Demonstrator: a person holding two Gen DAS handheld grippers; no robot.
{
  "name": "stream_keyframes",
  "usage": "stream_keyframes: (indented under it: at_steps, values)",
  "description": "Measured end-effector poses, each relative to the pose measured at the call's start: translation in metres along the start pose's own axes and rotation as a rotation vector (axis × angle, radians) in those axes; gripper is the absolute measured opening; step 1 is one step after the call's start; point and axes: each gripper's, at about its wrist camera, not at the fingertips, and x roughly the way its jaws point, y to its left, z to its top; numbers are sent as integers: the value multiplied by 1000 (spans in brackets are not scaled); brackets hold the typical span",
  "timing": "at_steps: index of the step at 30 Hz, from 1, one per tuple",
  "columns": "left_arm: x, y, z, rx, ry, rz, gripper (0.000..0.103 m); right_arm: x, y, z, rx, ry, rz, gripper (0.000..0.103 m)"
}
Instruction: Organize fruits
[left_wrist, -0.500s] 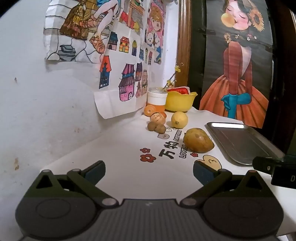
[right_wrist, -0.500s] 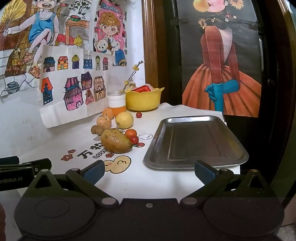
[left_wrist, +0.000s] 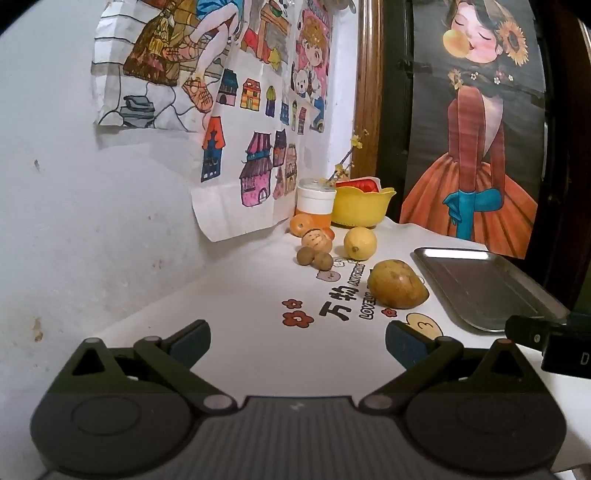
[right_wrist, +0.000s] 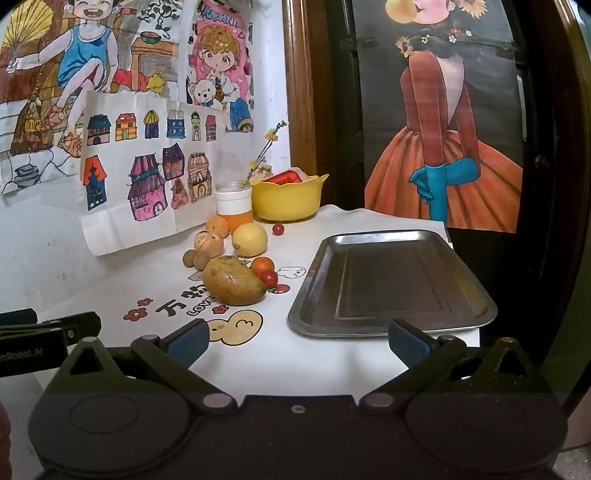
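Fruits lie in a loose cluster on the white printed tablecloth (right_wrist: 295, 362), to the left of an empty metal tray (right_wrist: 391, 280). Nearest the cameras is a brownish-yellow mango (right_wrist: 232, 282), lying on its side. Touching its far right side are two small tomatoes, an orange-red one (right_wrist: 262, 264) and a darker red one (right_wrist: 269, 277) just in front of it. Behind the mango sits a yellow lemon (right_wrist: 250, 239), and to the lemon's left a pale mandarin (right_wrist: 208, 242) with an orange mandarin (right_wrist: 217, 225) behind it. Two small brown round fruits (right_wrist: 195, 259), perhaps longans, rest side by side at the front of that group. A lone cherry tomato (right_wrist: 278, 229) sits apart, between the lemon and a yellow bowl (right_wrist: 290, 201) at the back. The bowl holds something red that I cannot identify. Beside the bowl stands a jar with a white lid (right_wrist: 233, 206), holding a thin flowering twig.

The left gripper (left_wrist: 297, 341) hovers low over the cloth with its jaws spread wide and nothing between them, well short of the mango. The right gripper (right_wrist: 297, 341) is likewise wide apart and empty, just before the tray's near edge. Coloured drawings (right_wrist: 147, 166) hang on the wall behind.
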Motion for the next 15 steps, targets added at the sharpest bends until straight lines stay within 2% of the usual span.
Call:
stream_keyframes:
  at_steps: [15]
  values:
    - [1, 0, -1, 2, 0, 1, 103, -2, 1, 0, 2, 1, 3, 103]
